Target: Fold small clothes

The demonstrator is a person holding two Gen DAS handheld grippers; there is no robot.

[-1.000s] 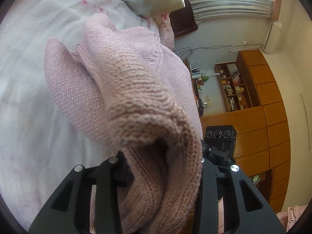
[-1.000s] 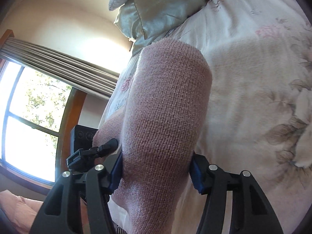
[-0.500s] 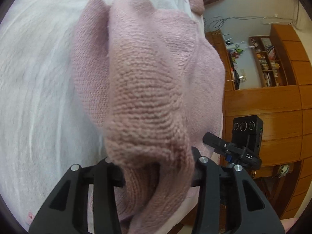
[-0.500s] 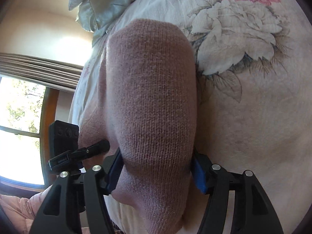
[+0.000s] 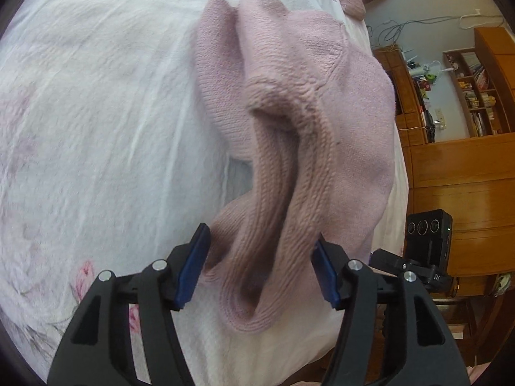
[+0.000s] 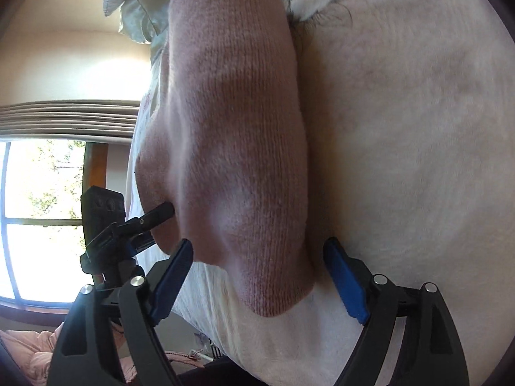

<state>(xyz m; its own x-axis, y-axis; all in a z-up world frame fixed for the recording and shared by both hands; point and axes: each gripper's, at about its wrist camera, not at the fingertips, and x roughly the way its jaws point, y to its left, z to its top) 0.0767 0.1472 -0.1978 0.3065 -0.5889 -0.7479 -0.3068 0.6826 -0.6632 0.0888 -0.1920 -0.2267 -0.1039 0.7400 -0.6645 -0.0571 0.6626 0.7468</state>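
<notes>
Both grippers have released the pink knit sweater (image 5: 325,122), which half a second ago was clamped between each set of fingers. The left gripper (image 5: 260,267) now has its fingers spread, with the ribbed hem lying loose between the blue pads (image 5: 193,267) (contact on the left side cannot be ruled out). The right gripper (image 6: 259,281) is likewise open, its fingers clear of the folded edge. The sweater rests on the bed (image 5: 96,128), near its edge, so this fold appears placed; judged next step: withdraw and regrasp

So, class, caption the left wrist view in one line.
Open left gripper fingers flank a pink knitted sweater on the bedspread.
</notes>
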